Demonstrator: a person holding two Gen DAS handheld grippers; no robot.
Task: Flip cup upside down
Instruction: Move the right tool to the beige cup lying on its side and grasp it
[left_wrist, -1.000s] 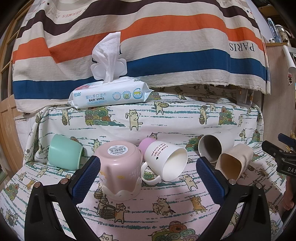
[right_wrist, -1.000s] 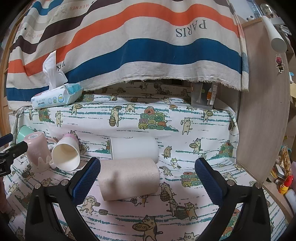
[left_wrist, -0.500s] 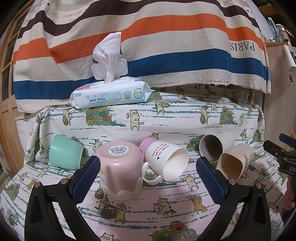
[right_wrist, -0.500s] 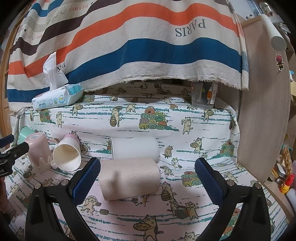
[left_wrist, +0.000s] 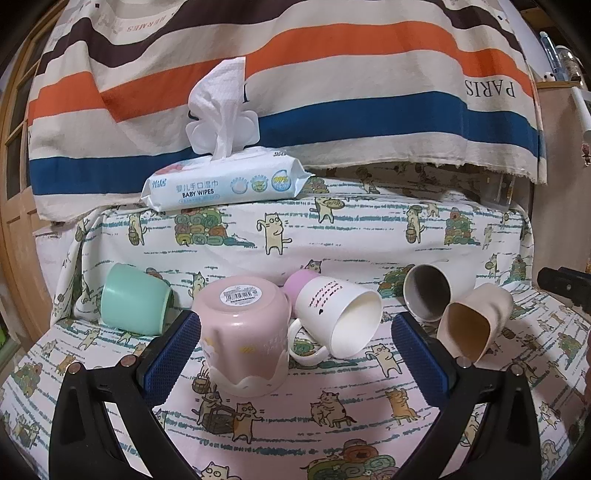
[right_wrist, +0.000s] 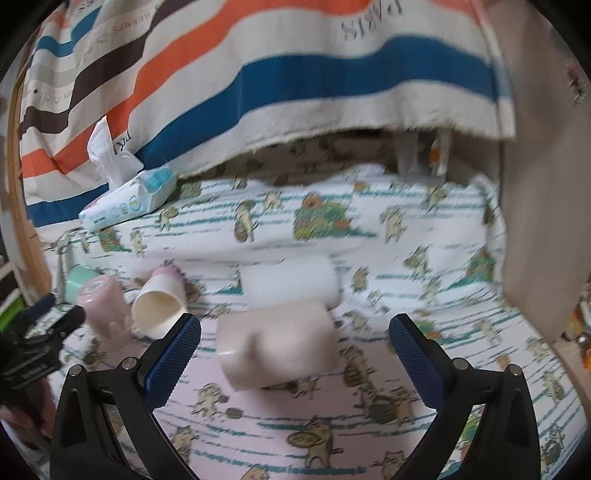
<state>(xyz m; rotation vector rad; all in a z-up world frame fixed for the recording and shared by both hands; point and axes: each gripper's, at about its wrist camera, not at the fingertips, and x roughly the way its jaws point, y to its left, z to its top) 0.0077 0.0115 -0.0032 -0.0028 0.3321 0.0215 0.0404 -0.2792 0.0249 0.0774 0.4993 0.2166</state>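
Observation:
A pink cup (left_wrist: 243, 332) stands upside down on the cat-print cloth, just past my open, empty left gripper (left_wrist: 295, 350). A white mug (left_wrist: 338, 317) lies on its side beside it, mouth toward me. A mint cup (left_wrist: 135, 304), a grey cup (left_wrist: 426, 295) and a beige cup (left_wrist: 474, 326) also lie on their sides. In the blurred right wrist view the beige cup (right_wrist: 277, 349) lies between the fingers of my open, empty right gripper (right_wrist: 295, 350), with the grey cup's white outside (right_wrist: 290, 284) behind it.
A pack of baby wipes (left_wrist: 221, 184) sits on the raised back ledge under a striped hanging cloth (left_wrist: 295, 74). A wooden cabinet side (right_wrist: 546, 221) stands at the right. The right gripper's tip (left_wrist: 565, 284) shows at the left view's right edge.
The right wrist view has tilted and gone blurred as the right gripper moves. The left gripper has eased back slightly. No cup has moved.

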